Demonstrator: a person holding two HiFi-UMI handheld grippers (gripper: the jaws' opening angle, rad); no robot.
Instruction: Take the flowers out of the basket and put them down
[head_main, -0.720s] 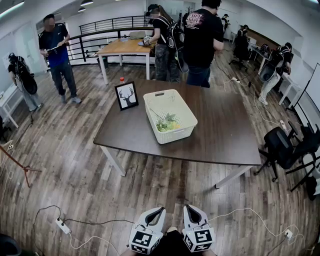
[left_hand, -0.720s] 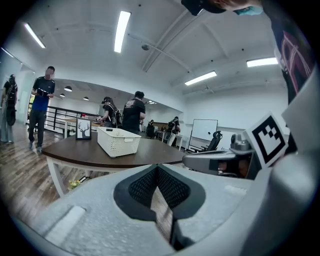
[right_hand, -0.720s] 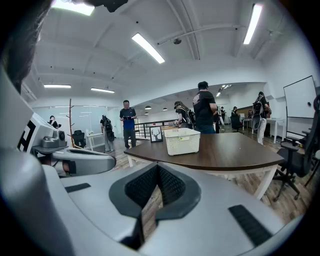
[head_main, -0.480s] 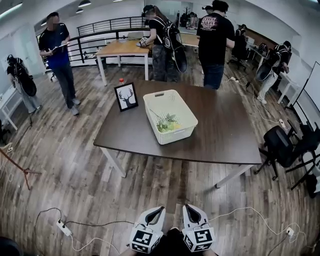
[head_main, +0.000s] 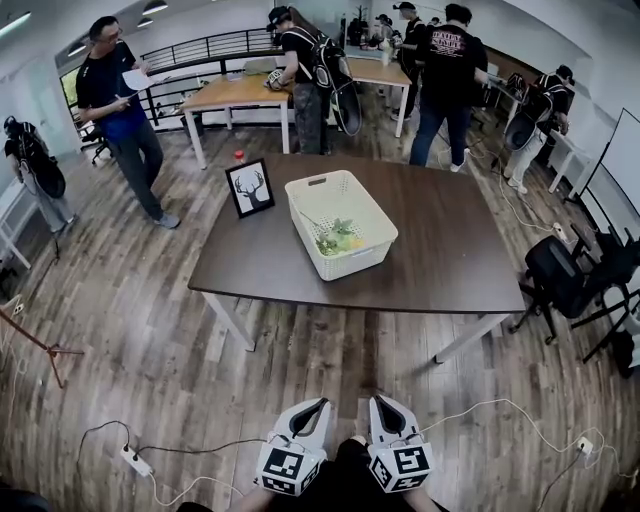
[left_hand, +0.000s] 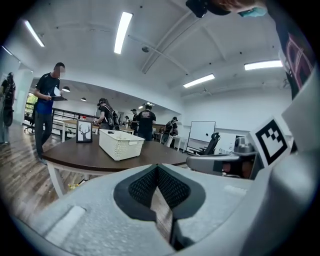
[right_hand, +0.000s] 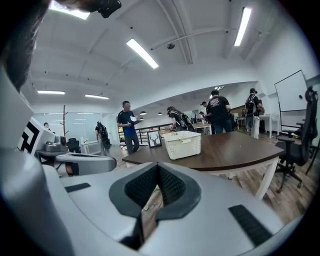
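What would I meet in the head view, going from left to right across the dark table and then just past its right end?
deer picture frame → white basket holding the flowers → black office chair

Basket (head_main: 358, 262): white, perforated, rectangular, upright on tabletop (head_main: 450, 250), just beside deer picture (head_main: 250, 187). Flowers (head_main: 338, 240): green-yellow bunch lying inside basket, at end farthest from deer picture.

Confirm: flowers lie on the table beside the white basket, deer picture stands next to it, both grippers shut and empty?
No: the head view shows the flowers inside the white basket, not on the table beside it. The deer picture stands next to it; left gripper and right gripper are shut and empty.
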